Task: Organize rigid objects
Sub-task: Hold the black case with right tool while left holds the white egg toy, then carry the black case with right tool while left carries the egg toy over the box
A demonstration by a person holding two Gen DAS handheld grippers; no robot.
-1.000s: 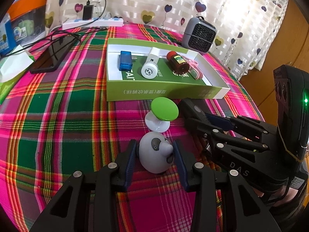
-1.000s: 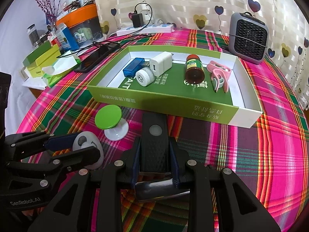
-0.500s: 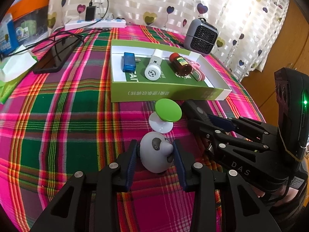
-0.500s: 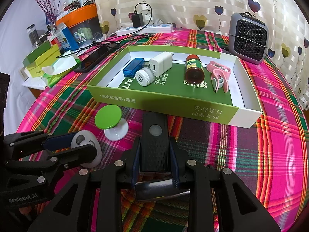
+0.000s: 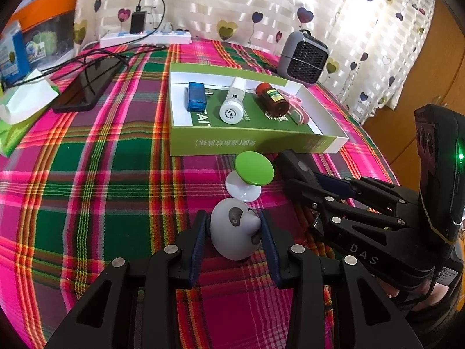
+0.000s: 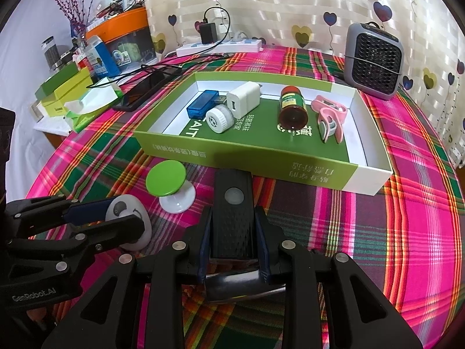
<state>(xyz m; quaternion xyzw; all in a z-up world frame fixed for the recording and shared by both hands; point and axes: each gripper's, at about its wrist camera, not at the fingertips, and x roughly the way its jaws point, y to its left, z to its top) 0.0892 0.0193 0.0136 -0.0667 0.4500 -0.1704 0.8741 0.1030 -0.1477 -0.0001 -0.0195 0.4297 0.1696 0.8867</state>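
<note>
My left gripper [image 5: 234,226] is shut on a grey panda figure [image 5: 232,231], seen also in the right wrist view [image 6: 130,218]. My right gripper [image 6: 232,226] is shut on a black device with a round button [image 6: 234,212]; it shows in the left wrist view [image 5: 299,168]. A green-topped white knob [image 5: 251,174] stands on the cloth between them, in front of the green box [image 6: 261,160]. The box holds a blue USB stick [image 6: 202,104], a white charger [image 6: 244,100], a white round cap [image 6: 219,119], a brown bottle [image 6: 292,106] and a pink clip [image 6: 330,117].
A grey mini heater [image 6: 375,61] stands behind the box at right. A black phone [image 5: 87,87], cables and a power strip [image 5: 145,37] lie at the back left. A tissue pack [image 6: 90,104] and small boxes sit at the table's left edge.
The left gripper with the panda has risen and drawn back a little, so the box looks farther. The right gripper and black device have hardly moved.
</note>
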